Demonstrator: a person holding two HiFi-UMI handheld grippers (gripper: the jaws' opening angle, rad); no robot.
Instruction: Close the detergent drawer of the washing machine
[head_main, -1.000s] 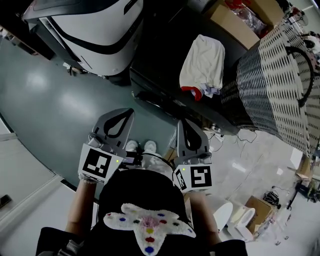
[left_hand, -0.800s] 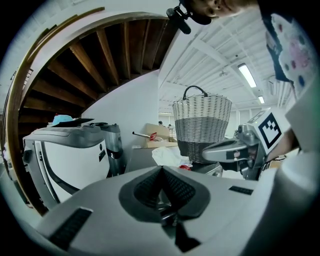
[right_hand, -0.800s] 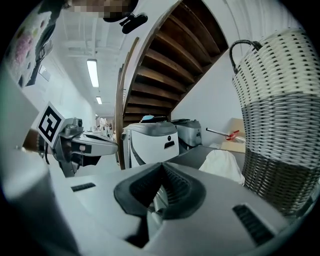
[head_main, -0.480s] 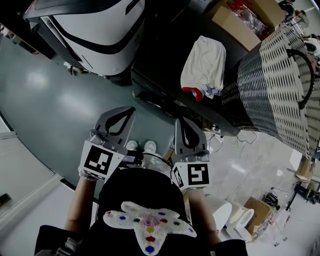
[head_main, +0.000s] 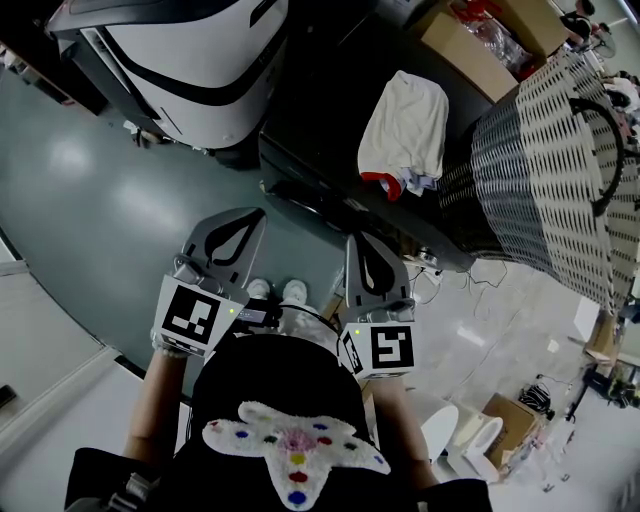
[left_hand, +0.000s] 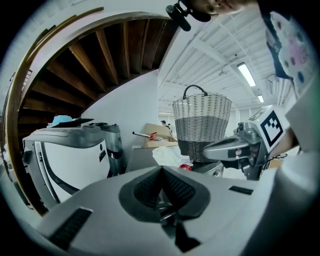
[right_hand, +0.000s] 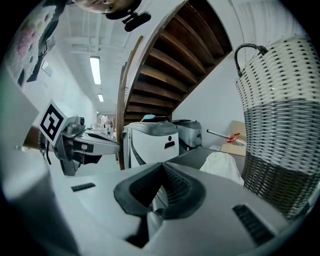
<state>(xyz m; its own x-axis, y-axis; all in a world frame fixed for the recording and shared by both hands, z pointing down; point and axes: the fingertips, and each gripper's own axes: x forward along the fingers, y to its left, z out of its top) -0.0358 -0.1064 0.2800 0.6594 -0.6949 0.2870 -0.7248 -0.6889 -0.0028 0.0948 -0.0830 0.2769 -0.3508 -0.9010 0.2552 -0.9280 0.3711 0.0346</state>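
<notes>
Both forearms extend forward from the body, side by side. The left gripper (head_main: 255, 216) and the right gripper (head_main: 358, 241) are held level with each other and dip slightly toward the floor. Each gripper's fingers are pressed together with nothing between them.

Both grippers point at the dark, flat-topped washing machine (head_main: 320, 90), which stands just ahead and apart from both tips. Its front face lies in shadow, so the detergent drawer cannot be made out in any view, nor whether it is in or out.

A crumpled white cloth (head_main: 405, 125) and a tall grey-and-white wicker basket (head_main: 560, 170) rest on the machine's top, the basket cut off at the frame edge. A white appliance with black trim (head_main: 190, 70) stands to the left, partly out of frame. The hands are mostly hidden under the marker cubes.
</notes>
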